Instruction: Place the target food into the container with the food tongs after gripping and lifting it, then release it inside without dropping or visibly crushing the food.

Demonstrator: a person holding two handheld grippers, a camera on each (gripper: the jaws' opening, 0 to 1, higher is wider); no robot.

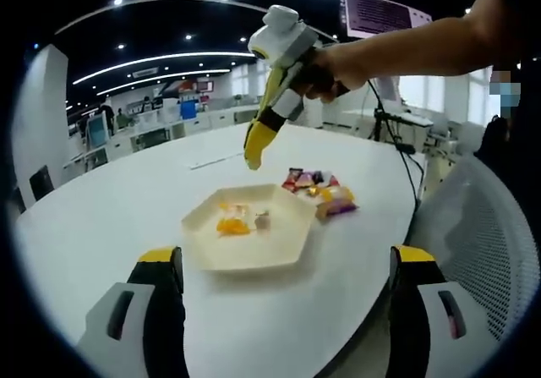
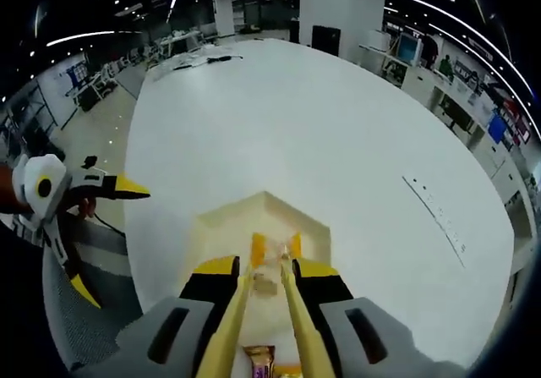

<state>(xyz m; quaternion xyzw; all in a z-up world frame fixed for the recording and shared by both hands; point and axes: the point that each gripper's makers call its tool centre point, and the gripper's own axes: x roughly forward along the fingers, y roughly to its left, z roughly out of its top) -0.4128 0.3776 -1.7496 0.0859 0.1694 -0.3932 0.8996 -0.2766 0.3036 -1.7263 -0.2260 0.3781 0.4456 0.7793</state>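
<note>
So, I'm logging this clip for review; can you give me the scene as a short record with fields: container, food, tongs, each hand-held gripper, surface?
container: cream hexagonal tray on the table
food in tray: orange pieces and a small pale piece
other food: wrapped candies on the table beside the tray
tongs: yellow food tongs, held above the tray
right hand-held gripper: shut on the tongs
left hand-held gripper: open, holding nothing
surface: white round table
</note>
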